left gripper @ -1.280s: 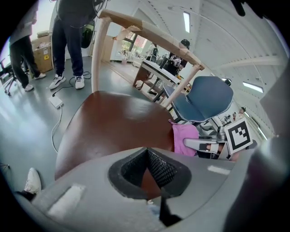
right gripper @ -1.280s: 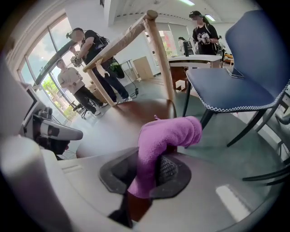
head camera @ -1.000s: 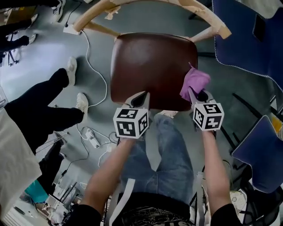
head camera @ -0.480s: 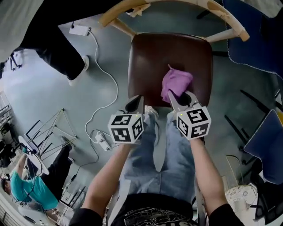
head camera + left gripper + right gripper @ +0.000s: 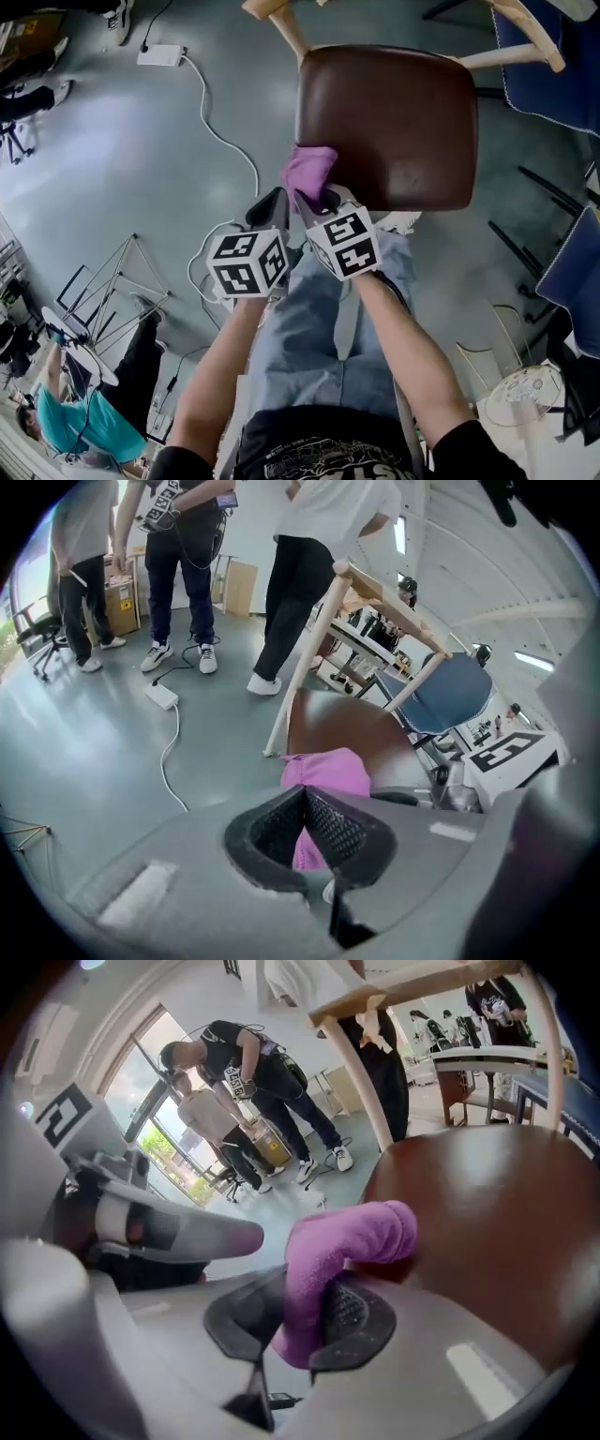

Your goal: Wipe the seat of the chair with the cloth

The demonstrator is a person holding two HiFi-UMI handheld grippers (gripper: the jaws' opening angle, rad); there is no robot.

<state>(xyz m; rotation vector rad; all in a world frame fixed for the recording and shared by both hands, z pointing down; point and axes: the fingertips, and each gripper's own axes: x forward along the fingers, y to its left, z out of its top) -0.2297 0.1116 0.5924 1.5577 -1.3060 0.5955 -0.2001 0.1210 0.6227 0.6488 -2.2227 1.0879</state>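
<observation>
Purple cloth (image 5: 311,169) clamped in right gripper (image 5: 298,1324) at seat (image 5: 394,122) edge — left gripper (image 5: 302,808), by its own view, closed empty

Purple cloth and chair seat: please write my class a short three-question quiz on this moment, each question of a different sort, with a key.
1. Short answer: which tool clamps the purple cloth?
2. Multiple choice: where on the brown seat does the cloth lie? A. at its middle. B. at its near left corner, as the person sees it. C. at the far edge by the backrest.
3. True or false: the left tool has its jaws wide apart around the cloth.

Key:
1. The right tool.
2. B.
3. False. Its jaws are together on nothing, and the cloth lies beyond them.
</observation>
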